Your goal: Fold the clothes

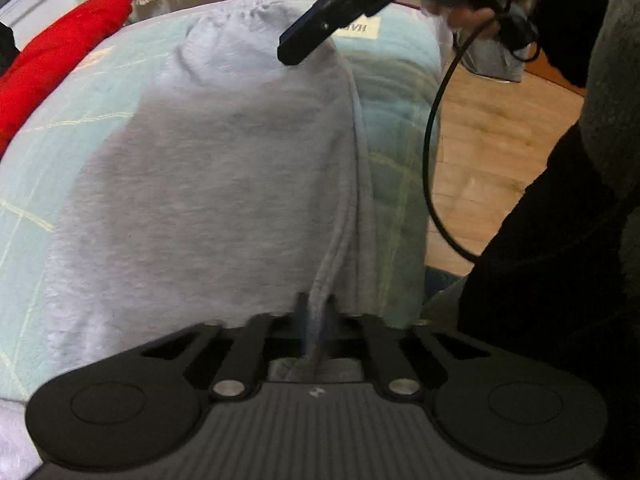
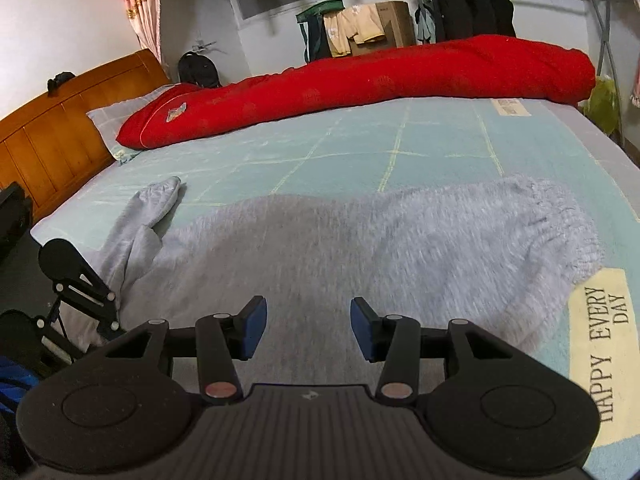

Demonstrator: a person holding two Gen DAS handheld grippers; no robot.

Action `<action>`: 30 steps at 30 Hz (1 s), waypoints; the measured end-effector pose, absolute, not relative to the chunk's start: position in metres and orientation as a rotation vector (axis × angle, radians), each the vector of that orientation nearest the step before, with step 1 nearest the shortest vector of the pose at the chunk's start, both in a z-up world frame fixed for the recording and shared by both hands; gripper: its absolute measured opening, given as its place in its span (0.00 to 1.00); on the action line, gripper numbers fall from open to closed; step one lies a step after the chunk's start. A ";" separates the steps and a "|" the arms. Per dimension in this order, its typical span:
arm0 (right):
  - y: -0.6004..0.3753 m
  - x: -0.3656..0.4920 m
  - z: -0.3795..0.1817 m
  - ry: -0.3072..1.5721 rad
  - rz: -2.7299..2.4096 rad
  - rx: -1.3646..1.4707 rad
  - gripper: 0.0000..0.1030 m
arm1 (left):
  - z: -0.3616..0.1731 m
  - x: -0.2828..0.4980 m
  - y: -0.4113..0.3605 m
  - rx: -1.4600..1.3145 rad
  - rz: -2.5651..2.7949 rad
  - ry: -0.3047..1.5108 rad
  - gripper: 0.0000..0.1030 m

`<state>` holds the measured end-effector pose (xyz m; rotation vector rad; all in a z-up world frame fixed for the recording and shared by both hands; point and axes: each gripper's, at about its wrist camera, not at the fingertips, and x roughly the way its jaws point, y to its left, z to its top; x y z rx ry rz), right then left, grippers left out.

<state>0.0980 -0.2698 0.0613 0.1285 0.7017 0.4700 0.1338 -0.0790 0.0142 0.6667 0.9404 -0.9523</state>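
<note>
The left gripper [image 1: 316, 312] has its jaws pinched tight on a raised ridge of the light grey fleecy sweatpants [image 1: 208, 184], at six o'clock in the left wrist view; the fold of cloth runs up from between the jaws toward twelve. The right gripper [image 2: 308, 326] has its jaws about halfway apart, the blue pads [image 2: 252, 332] facing each other with nothing between them, hovering above the grey cloth at six o'clock in its own view; whether the tips brush the fabric cannot be told.

The sweatpants lie spread across the pale green quilted bed cover with yellow grid lines [image 2: 360, 148]. In the right wrist view the gathered waistband sits at three o'clock and one cuffed leg end [image 2: 160, 196] reaches out at nine o'clock. A long red padded quilt roll [image 2: 380, 76] lies along the far side of the bed, from ten to two o'clock. The orange wooden headboard [image 2: 52, 136] stands at nine o'clock.

A cream label patch [image 2: 600, 360] on the bed cover, at four o'clock, reads "HAPPY EVERY DAY". In the left wrist view the right gripper's black body enters at one o'clock, held by a hand [image 1: 476, 4], and bears the letters "DAS"; a black cable [image 1: 432, 152] loops down from it over the wooden floor [image 1: 500, 152].
</note>
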 end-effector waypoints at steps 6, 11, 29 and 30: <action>-0.283 0.098 0.053 0.701 0.465 0.149 0.51 | 0.028 0.129 -0.077 0.583 -0.935 0.996 0.01; -0.284 0.107 0.049 0.723 0.519 0.140 0.52 | 0.005 0.131 -0.079 0.523 -0.907 1.060 0.01; -0.242 0.140 0.061 0.729 0.651 -0.149 0.65 | 0.045 0.190 -0.028 0.073 -0.712 0.873 0.07; -0.238 0.151 0.061 0.711 0.628 -0.158 0.65 | 0.039 0.199 -0.030 0.059 -0.682 0.871 0.07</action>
